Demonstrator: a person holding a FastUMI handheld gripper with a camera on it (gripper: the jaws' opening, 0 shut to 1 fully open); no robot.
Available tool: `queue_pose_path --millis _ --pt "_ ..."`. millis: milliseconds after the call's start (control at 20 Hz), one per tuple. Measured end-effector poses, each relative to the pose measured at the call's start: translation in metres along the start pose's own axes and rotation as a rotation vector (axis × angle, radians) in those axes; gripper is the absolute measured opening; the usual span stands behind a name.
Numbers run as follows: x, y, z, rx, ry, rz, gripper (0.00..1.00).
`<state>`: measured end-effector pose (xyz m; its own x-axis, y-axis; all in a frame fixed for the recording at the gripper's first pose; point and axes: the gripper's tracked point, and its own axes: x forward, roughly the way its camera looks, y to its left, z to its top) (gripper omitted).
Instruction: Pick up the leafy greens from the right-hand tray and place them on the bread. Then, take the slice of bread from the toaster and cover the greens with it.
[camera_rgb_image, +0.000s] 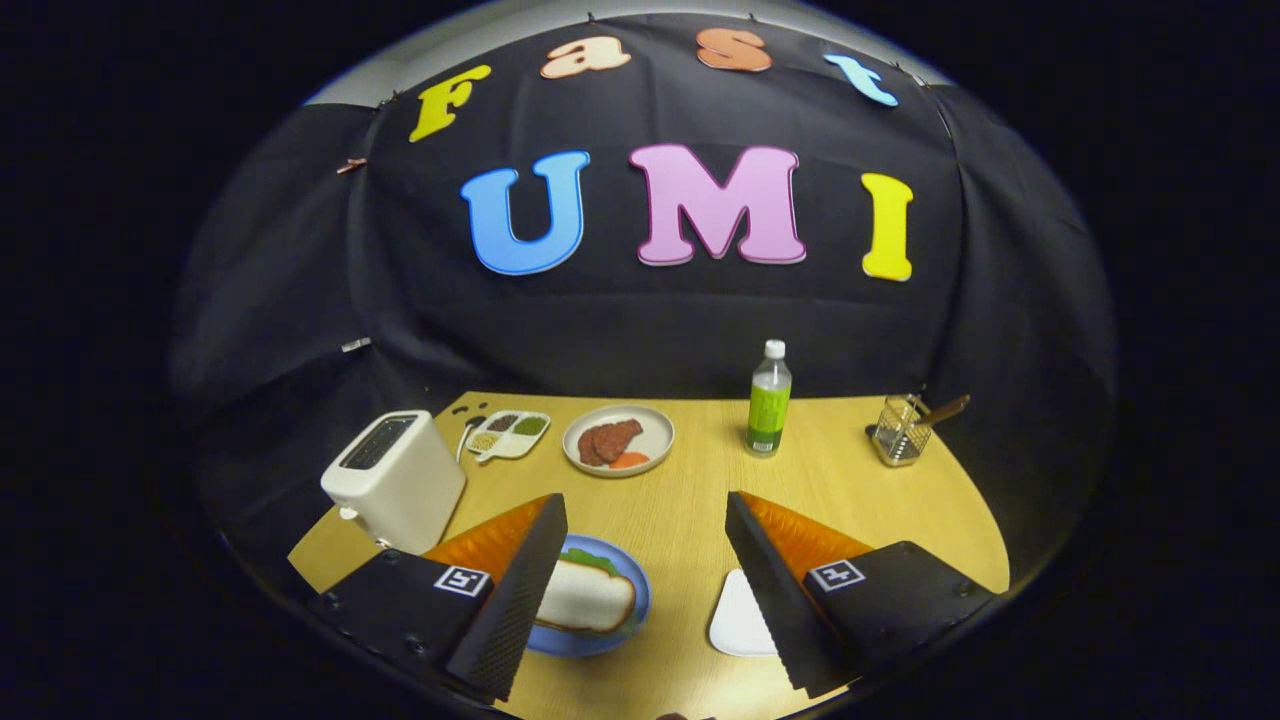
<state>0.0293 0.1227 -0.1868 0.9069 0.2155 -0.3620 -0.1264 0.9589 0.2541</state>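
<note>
We see our hand-held gripper (645, 560) as two wedge-shaped fingers with finely textured inner faces. Each black mount carries a small square marker and screws.

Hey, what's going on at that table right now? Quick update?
Gripper open, holding nothing. Bread slice lies over the greens on the blue plate, between the fingers. White tray bare. Nothing in the way.

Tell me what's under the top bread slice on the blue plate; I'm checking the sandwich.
Greens peek out from under the bread at its far edge. Whatever lies lower on the plate is covered. The gripper hangs open above.
</note>
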Motion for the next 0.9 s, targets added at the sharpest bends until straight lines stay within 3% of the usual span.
queue_pose_path --millis 300,900 --pt "-0.040 0.005 0.061 -0.060 -0.143 0.013 0.99" --pt "-0.042 -0.001 0.087 -0.065 -0.173 0.018 0.99"
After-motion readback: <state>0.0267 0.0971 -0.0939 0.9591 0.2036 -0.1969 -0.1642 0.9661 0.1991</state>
